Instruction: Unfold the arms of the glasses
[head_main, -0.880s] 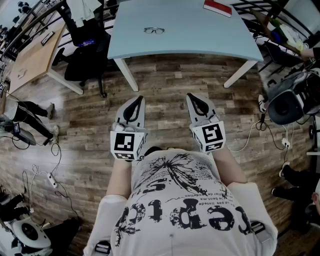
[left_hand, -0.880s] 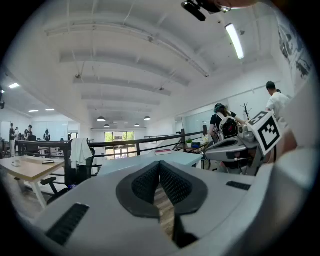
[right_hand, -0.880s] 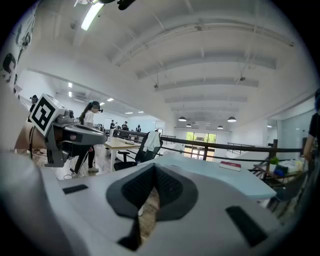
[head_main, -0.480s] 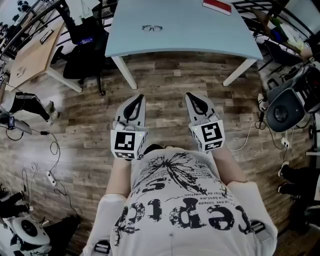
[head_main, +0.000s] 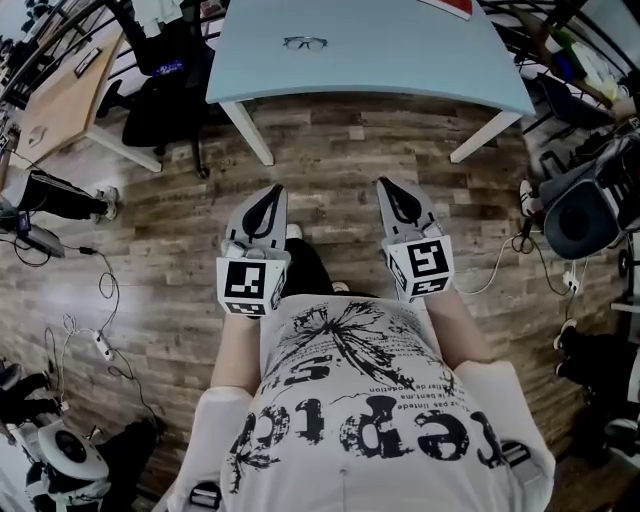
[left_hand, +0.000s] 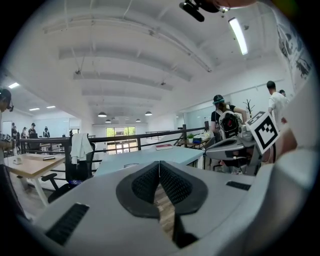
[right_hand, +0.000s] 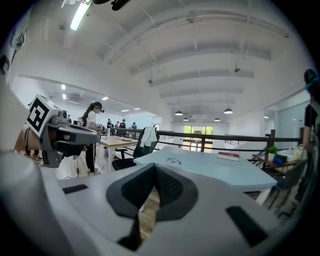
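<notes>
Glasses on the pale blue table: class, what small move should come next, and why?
Probably carry both claws forward toward the table: the glasses lie on it well ahead, while the left claw and right claw, both shut and empty, hang over the wooden floor, short of its edge.

White T-shirt (head_main: 330, 480), black print (head_main: 350, 345), grey left claw (head_main: 277, 191), grey right claw (head_main: 384, 184)

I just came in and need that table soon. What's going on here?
A person stands back from the light blue table, a gripper in each hand. The left gripper and right gripper are both shut and empty, pointing toward it. The glasses lie on the tabletop, untouched; the unfolding has not started.
</notes>
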